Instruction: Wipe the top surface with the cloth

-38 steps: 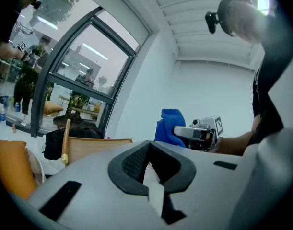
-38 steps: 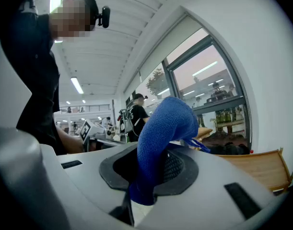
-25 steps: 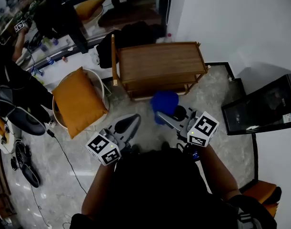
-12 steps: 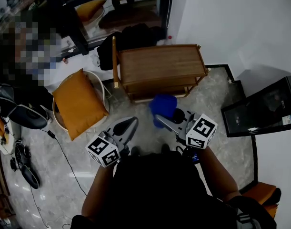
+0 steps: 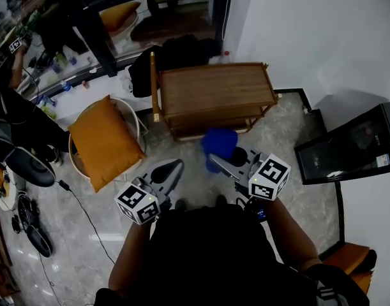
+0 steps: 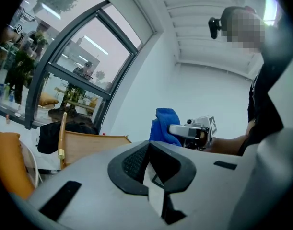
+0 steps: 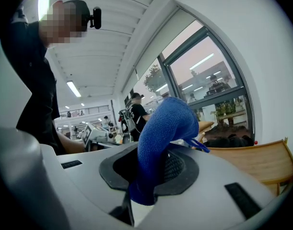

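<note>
A small wooden table with a bare top stands against the white wall ahead of me. A blue cloth hangs bunched just in front of the table's near edge, with my right gripper shut on it; the right gripper view shows the blue cloth pinched between the jaws and the wooden table beyond. My left gripper is held lower left of the table, jaws shut and nothing between them. In the left gripper view the blue cloth and wooden table show ahead.
A chair with an orange cushion stands left of the table. Dark clothing lies behind the table. A black cabinet sits at the right by the wall. Cables and gear lie on the floor at far left.
Both grippers have shifted slightly, the right one keeping the blue cloth near the table's front edge. The view has tilted a little; nothing was let go.
</note>
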Demonstrator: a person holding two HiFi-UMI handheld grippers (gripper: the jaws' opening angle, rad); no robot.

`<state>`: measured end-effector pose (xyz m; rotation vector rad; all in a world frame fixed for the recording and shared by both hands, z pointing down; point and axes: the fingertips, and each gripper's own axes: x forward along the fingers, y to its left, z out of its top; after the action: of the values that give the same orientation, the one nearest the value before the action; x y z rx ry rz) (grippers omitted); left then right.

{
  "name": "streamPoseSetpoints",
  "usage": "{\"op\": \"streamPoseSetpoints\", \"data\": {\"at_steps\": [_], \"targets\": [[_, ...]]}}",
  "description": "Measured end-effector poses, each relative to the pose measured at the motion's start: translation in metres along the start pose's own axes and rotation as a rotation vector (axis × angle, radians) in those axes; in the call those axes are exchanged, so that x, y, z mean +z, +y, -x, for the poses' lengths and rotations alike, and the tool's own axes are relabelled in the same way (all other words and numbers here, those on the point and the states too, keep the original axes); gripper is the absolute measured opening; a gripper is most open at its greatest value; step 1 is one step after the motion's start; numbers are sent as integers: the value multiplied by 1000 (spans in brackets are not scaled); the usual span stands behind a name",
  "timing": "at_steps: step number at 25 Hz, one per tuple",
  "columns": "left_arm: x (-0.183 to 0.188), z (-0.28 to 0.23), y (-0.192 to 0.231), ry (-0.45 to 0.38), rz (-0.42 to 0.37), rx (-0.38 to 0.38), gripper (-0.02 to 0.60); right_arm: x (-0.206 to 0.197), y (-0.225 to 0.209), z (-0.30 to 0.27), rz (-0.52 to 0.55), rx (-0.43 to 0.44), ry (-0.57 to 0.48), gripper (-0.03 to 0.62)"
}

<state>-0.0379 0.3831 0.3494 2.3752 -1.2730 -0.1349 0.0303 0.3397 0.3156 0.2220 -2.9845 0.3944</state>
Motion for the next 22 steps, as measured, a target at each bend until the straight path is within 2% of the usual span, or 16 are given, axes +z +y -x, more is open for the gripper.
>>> {"op": "streamPoseSetpoints", "data": {"at_steps": [5, 10, 15, 22], "targets": [[-1, 5, 26, 60, -29, 50, 11, 4, -3, -8, -9, -31, -18, 77], [10, 15, 43, 56, -24, 18, 11, 5, -4, -20, -13, -81, -22, 77], [34, 33, 53, -37, -45, -21, 11, 1, -5, -33, -62, -145, -37, 75], [13, 48, 81, 8, 15, -40, 9, -8, 2, -44, -55, -211, -5, 77]]}}
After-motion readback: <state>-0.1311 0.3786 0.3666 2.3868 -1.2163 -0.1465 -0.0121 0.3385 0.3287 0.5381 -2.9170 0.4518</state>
